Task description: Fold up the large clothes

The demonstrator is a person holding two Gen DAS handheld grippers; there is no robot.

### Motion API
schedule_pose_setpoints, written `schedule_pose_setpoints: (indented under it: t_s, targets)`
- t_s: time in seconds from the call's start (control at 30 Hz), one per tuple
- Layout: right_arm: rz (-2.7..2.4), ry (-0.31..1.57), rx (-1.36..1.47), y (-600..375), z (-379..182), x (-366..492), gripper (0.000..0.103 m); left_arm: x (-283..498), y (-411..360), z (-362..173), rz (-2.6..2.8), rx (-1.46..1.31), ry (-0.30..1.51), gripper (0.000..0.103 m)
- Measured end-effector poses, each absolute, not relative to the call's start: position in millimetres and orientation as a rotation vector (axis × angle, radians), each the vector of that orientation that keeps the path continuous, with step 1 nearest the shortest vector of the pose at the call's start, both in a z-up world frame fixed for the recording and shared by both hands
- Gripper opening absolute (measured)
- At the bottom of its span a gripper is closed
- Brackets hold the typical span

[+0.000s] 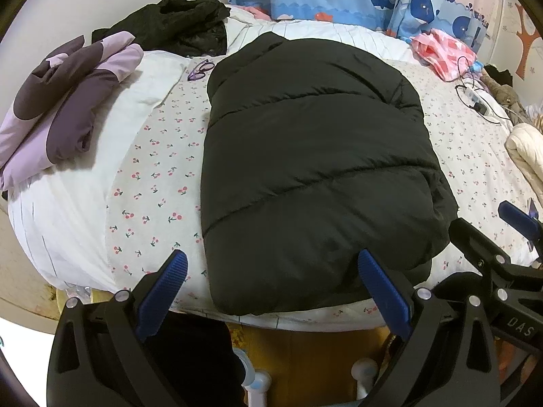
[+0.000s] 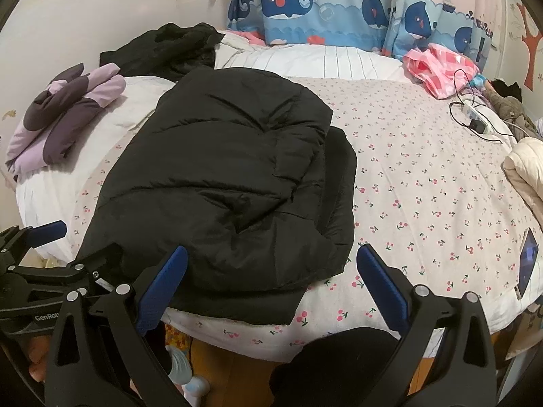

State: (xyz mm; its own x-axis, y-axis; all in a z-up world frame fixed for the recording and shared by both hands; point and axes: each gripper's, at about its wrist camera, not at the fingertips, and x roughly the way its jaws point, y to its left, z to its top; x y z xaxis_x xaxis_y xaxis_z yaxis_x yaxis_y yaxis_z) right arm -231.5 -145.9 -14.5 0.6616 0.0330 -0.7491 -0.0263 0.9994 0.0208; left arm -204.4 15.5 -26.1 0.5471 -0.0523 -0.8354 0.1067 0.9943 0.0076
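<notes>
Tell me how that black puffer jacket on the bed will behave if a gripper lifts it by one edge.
The black puffer jacket will probably sag and unfold, since it lies in soft, loosely stacked layers. Its puffed quilting suggests it is light for its bulk. The smooth shell may slip between the fingers.

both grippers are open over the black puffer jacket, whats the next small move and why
Probably lower both open grippers onto the near hem of the black puffer jacket and pinch it, ready to fold it away toward the collar. The sides already look folded in, leaving a long strip on the bed. The left gripper and right gripper hang just short of that hem, holding nothing.
</notes>
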Motion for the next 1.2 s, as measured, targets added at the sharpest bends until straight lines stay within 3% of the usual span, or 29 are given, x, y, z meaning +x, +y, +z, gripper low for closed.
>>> schedule_pose_setpoints:
  t_s: [0.63,1.2]
  targets:
    - [0.025,0.863,0.031,-151.0,-28.0,-217.1,0.096,-189.6,12.1,-33.9,-0.08,0.057,0.997,0.096]
    - [0.029,0.794,0.008,-141.9,2.0,-244.8,0.096,-215.7,22.5,-13.6,-0.047,0.044,0.957,0.096]
